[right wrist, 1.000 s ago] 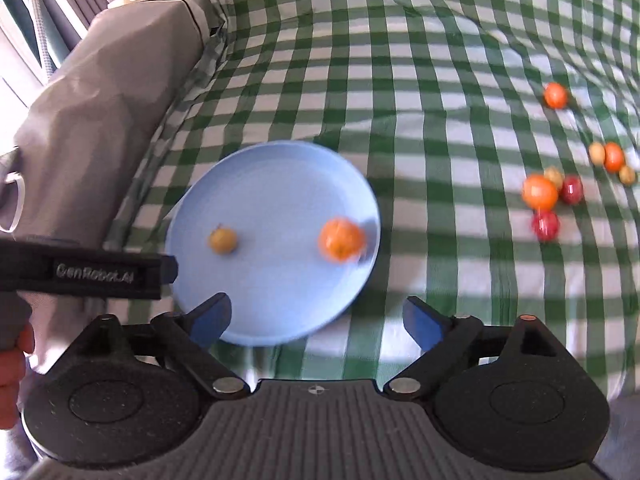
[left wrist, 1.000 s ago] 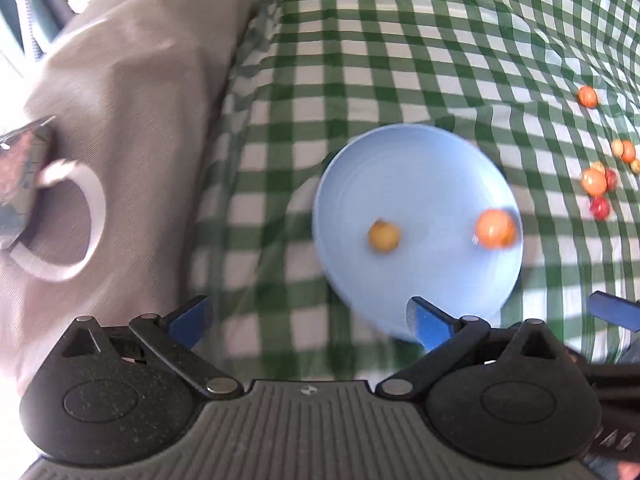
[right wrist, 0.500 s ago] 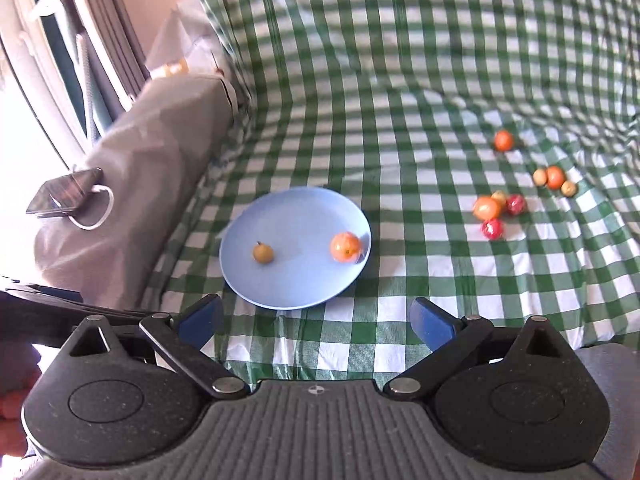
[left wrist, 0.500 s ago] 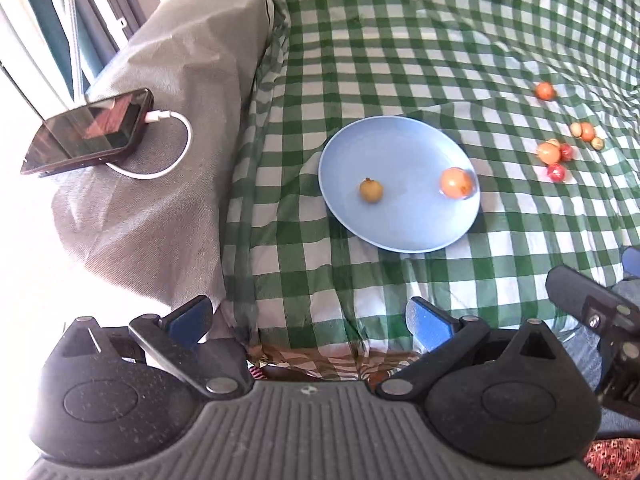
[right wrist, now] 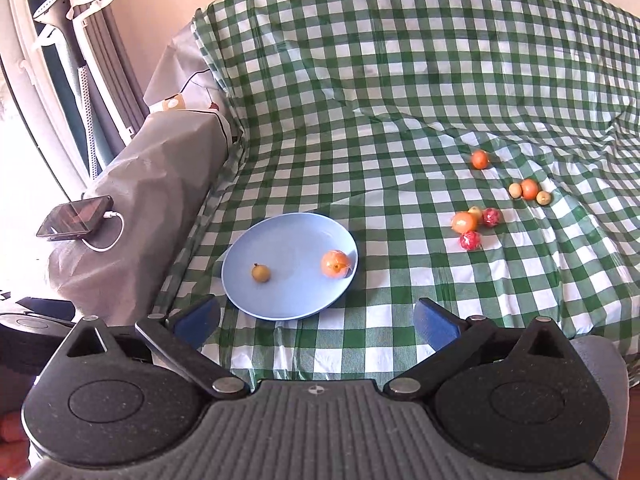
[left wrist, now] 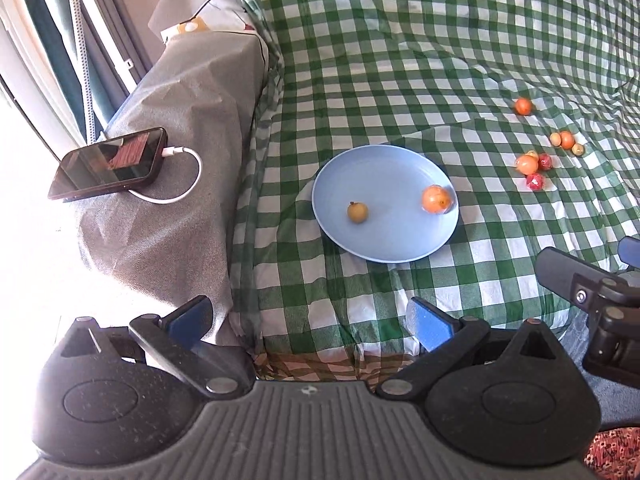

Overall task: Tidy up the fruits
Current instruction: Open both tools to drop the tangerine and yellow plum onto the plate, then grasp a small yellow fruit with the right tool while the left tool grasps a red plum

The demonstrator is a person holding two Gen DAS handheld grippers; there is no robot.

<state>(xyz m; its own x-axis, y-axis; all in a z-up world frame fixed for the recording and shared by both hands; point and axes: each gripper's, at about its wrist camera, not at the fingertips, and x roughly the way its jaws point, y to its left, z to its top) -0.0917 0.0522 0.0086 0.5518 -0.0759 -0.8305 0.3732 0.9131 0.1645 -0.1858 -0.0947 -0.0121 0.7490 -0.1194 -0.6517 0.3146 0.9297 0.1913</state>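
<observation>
Left gripper (left wrist: pixel 308 320): jaws spread wide, nothing between them. Right gripper (right wrist: pixel 316 320): jaws have just been opening and now stand wide, also empty. Both sit at the near edge of the checked cloth (right wrist: pixel 400 80), well short of any fruit.

Plate (right wrist: pixel 280 308), blue, shallow, on the cloth just beyond the grippers. Contents: one orange (right wrist: pixel 335 264) against its right rim, one small yellow-brown fruit (right wrist: pixel 261 273) left of centre. The two are well apart.

Farther right on the cloth, loose fruit (right wrist: pixel 464 222): a near cluster of an orange, two red pieces and a pale one, touching or nearly so; beyond it a trio; farthest, a single orange one alone.

Handling, judged: fruit small, light, round, likely to roll on the soft, wrinkled cloth; skins smooth, some perhaps wrapped. Take each across its widest part, pads on opposite sides, gentle squeeze. Clustered pieces may be nudged when one is taken.

Far left: phone (right wrist: pixel 74 218) on a grey cover.
</observation>
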